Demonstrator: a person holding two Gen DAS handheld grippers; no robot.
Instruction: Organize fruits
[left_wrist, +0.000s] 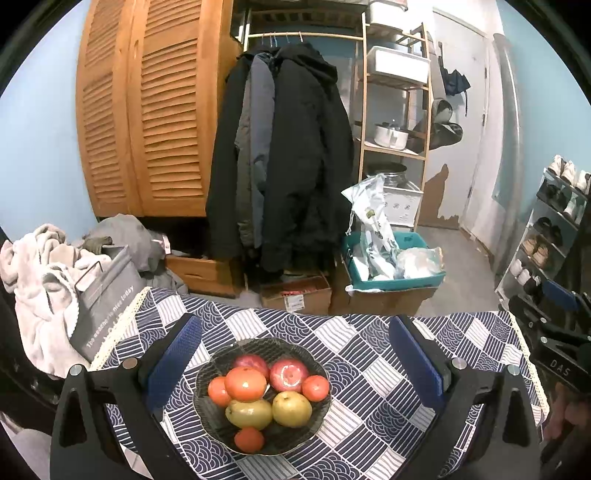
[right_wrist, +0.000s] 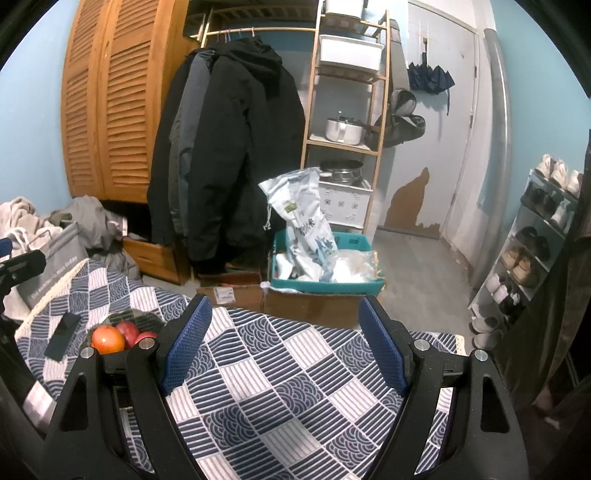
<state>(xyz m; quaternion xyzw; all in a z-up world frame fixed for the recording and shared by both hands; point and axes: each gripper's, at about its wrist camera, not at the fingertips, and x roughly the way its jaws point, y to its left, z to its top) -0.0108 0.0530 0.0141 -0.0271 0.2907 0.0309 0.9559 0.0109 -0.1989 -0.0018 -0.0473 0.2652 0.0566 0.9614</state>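
The fruits sit heaped in one dark bowl (left_wrist: 207, 402) on the checked cloth (left_wrist: 373, 373): two red apples (left_wrist: 289, 374), two yellow-green pears (left_wrist: 291, 408), one big orange (left_wrist: 245, 383) and three small ones (left_wrist: 249, 439).

The left tongs (left_wrist: 295, 363) hang straight over the bowl, fingers wide apart and empty, so the whole heap lies between the two blue pads (left_wrist: 173, 363), dead ahead and a little below. The right tongs (right_wrist: 284, 341), also spread and empty, face bare cloth; from them the bowl (right_wrist: 147, 319) lies off to the left, beyond the left finger, with only the big orange (right_wrist: 108, 339) and the apples (right_wrist: 127, 328) showing. So the left hand is the nearer one.

The pears lie with their long axes roughly across the left tongs' line of sight, though the heap hides part of the left-hand one.

All the fruit being in the bowl fits either a finished gathering or a heap yet to be sorted out; the pictures do not settle which. A dark flat thing (right_wrist: 62, 336), perhaps a phone, lies left of the bowl.
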